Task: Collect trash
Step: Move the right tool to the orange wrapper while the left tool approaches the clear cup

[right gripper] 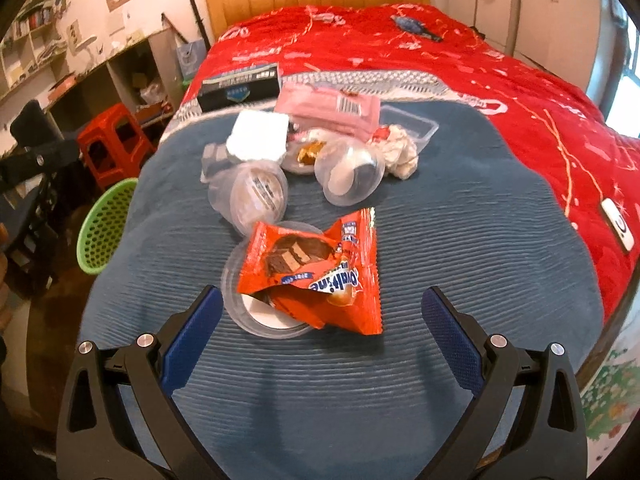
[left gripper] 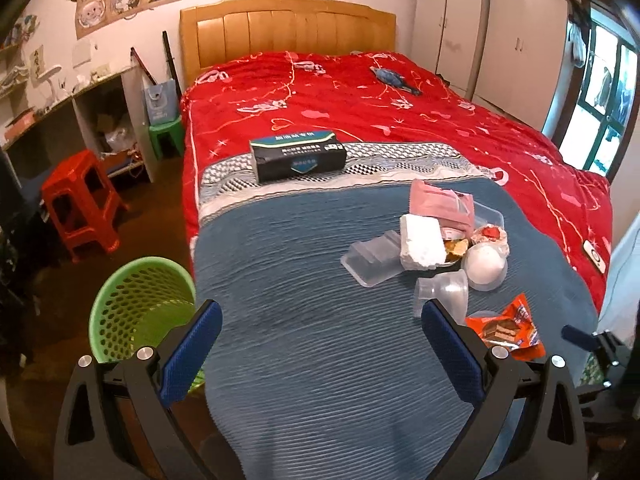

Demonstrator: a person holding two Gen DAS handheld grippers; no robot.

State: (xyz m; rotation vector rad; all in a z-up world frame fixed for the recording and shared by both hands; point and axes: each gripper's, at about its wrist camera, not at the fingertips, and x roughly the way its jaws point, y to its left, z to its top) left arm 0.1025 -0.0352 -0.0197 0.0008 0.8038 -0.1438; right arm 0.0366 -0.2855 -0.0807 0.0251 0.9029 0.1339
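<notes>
A pile of trash lies on the blue blanket: an orange snack wrapper [right gripper: 316, 268] on a clear plastic lid [right gripper: 256, 316], clear plastic cups [right gripper: 256, 196], a white foam block [right gripper: 258, 138], a pink packet [right gripper: 332, 110] and crumpled paper [right gripper: 400, 152]. The pile also shows in the left wrist view, with the wrapper [left gripper: 510, 330] and foam block [left gripper: 422, 246]. A green mesh bin [left gripper: 140, 308] stands on the floor left of the bed. My right gripper [right gripper: 322, 320] is open just before the wrapper. My left gripper [left gripper: 320, 332] is open and empty over the blanket.
A dark tissue box [left gripper: 298, 156] lies mid-bed on the red cover. A red stool [left gripper: 80, 204] and a green stool [left gripper: 166, 134] stand left of the bed. A phone [right gripper: 618, 224] lies at the bed's right edge. Wardrobes [left gripper: 480, 36] stand at the back right.
</notes>
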